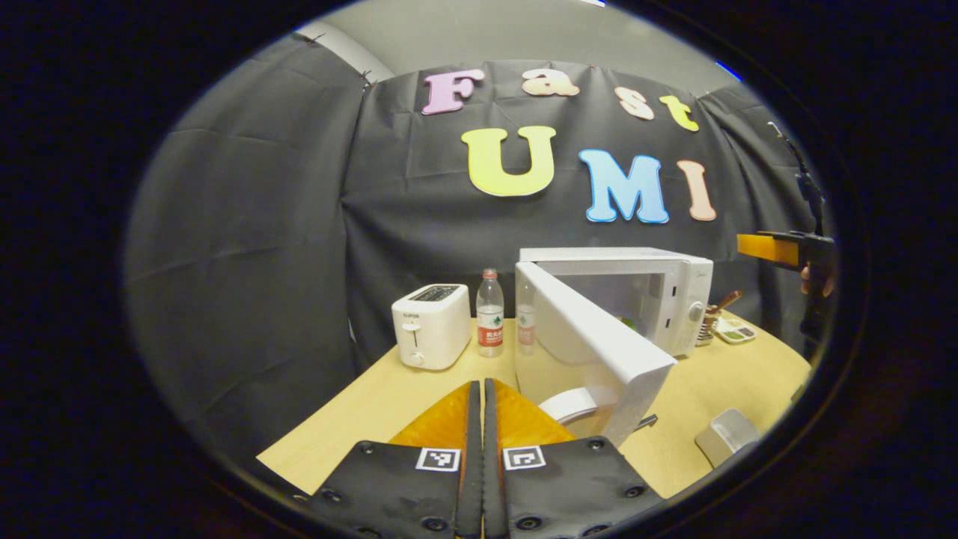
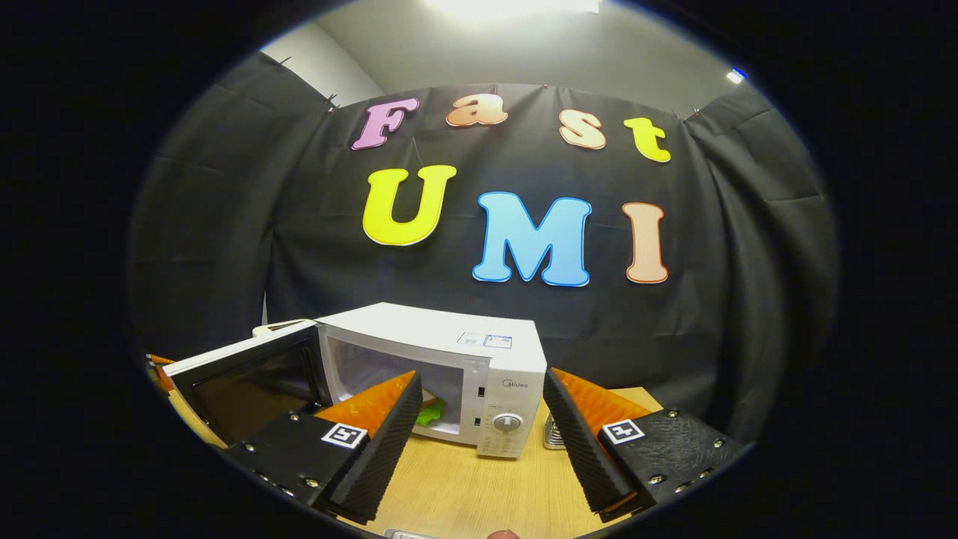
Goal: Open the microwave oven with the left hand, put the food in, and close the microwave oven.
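The white microwave (image 1: 658, 292) stands at the back of the wooden table with its door (image 1: 591, 352) swung wide open toward me. Something green, the food (image 2: 430, 410), lies inside the cavity; it also peeks out past the door as the food (image 1: 627, 323). My left gripper (image 1: 480, 388) is shut with nothing between its fingers, low over the table just left of the door's edge. My right gripper (image 2: 479, 442) is open and empty, in front of the microwave (image 2: 449, 359) and level with its control panel (image 2: 507, 423). Its orange finger (image 1: 767, 248) shows far right, held by a hand.
A white toaster (image 1: 432, 326) and a water bottle (image 1: 490, 314) stand left of the microwave; a second bottle (image 1: 526, 322) is behind the door. A small tray (image 1: 733, 329) sits right of the oven, and a pale grey object (image 1: 726, 436) lies near the table's front right edge.
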A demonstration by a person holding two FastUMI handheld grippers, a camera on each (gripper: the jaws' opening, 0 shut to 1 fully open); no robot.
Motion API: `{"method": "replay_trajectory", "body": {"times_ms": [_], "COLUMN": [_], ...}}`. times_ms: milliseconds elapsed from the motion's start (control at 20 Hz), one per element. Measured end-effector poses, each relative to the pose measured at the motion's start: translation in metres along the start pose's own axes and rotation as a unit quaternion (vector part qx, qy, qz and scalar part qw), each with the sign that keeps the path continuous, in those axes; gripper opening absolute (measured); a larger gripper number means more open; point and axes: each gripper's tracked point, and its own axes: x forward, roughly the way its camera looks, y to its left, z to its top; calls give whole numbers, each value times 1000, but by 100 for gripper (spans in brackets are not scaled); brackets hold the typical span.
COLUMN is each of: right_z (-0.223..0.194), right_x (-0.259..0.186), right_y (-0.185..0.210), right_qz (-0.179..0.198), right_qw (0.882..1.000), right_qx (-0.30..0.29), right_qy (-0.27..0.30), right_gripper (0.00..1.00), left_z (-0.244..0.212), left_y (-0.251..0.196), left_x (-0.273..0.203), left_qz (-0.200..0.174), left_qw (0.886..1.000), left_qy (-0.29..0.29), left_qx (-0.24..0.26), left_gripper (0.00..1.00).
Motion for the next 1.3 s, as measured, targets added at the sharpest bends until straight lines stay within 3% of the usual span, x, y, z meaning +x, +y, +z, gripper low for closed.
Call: {"method": "replay_trajectory", "body": {"times_ms": [650,900,950,1300], "right_z": [3,-5,-4,-15], "right_x": [-21,-37,-41,-70], "right_y": [-49,-74,-78,-114], "right_qz": [-32,-56,-62,-105], "right_qw": [999,997,997,993], "right_qx": [28,45,50,55], "right_qy": [9,20,20,30], "right_gripper": [98,98,98,98], "left_z": [13,20,21,36], "left_y": [-130,-172,-180,-231], "left_x": [22,40,44,79], "left_qz": [-141,-183,-191,-228], "left_qw": [990,983,981,973], "left_qy": [6,9,9,4], "left_qx": [25,27,29,38], "left_gripper": [9,9,5,7]}}
